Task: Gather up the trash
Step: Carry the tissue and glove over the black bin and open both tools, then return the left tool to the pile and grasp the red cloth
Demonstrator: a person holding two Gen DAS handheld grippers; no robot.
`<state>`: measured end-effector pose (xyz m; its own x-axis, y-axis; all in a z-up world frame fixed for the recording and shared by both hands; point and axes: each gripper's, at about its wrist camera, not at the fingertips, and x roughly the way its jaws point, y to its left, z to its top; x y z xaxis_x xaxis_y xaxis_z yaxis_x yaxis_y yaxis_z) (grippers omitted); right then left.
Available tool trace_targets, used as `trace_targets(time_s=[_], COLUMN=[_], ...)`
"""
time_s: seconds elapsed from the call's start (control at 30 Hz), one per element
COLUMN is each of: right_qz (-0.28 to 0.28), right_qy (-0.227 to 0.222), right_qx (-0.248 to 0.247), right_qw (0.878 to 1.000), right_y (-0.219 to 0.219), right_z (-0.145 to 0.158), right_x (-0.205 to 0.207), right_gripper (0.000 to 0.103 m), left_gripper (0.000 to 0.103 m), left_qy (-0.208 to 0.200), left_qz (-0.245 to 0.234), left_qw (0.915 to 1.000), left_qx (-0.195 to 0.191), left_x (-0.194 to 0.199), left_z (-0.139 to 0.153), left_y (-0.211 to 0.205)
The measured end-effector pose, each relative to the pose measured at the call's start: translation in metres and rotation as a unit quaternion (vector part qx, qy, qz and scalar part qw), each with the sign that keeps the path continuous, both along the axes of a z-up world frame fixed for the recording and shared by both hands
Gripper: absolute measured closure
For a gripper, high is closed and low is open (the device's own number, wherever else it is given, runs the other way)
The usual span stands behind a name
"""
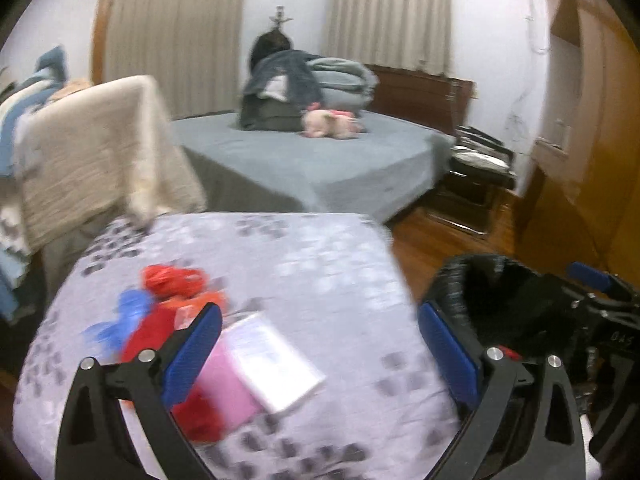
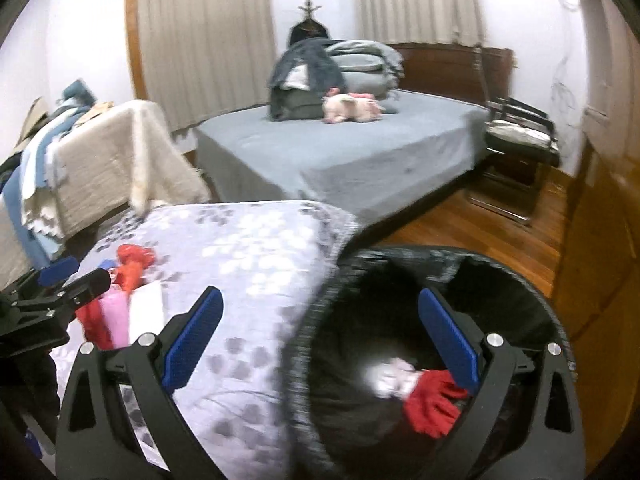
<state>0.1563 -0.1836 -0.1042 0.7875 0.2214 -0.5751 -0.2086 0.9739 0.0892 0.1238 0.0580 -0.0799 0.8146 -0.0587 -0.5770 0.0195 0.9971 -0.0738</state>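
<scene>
Your left gripper point(image 1: 320, 348) is spread wide, grasping nothing, over the counter point(image 1: 320, 264), with the trash pile point(image 1: 176, 312) at its ten o'clock. Your right gripper point(image 2: 320, 336), released too, hangs over the black bin point(image 2: 360, 280), red scrap point(image 2: 434, 404) inside at five o'clock.

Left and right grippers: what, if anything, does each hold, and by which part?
Nothing. The left gripper and the right gripper both have open, empty jaws.
</scene>
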Motion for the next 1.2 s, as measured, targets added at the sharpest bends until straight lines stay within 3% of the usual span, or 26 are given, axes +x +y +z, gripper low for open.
trace_targets(time_s=[0.2, 0.33, 0.57, 0.7, 0.93, 1.2], right_qz=[0.049, 0.075, 0.104, 0.109, 0.109, 0.123], right_qy=[0.001, 0.008, 0.018, 0.025, 0.03, 0.024], right_qx=[0.002, 0.0, -0.015, -0.019, -0.02, -0.016], right_qw=[0.999, 0.997, 0.994, 0.994, 0.993, 0.992], right_y=[0.052, 0.08, 0.111, 0.117, 0.12, 0.129], right_z=[-0.011, -0.02, -0.033, -0.038, -0.04, -0.036], right_x=[0.006, 0.007, 0.007, 0.008, 0.01, 0.009], right_gripper=[0.007, 0.007, 0.007, 0.007, 0.007, 0.007], left_gripper=[0.009, 0.021, 0.05, 0.056, 0.092, 0.098], left_qy=[0.02, 0.039, 0.068, 0.072, 0.067, 0.037], left_qz=[0.069, 0.089, 0.075, 0.067, 0.048, 0.056], left_qw=[0.9973, 0.9952, 0.9948, 0.9951, 0.9966, 0.9975], left_qx=[0.012, 0.004, -0.005, -0.008, -0.008, -0.022], left_x=[-0.017, -0.018, -0.008, 0.001, 0.006, -0.013], left_z=[-0.024, -0.037, -0.061, -0.071, -0.069, -0.045], left_y=[0.059, 0.085, 0.095, 0.094, 0.092, 0.1])
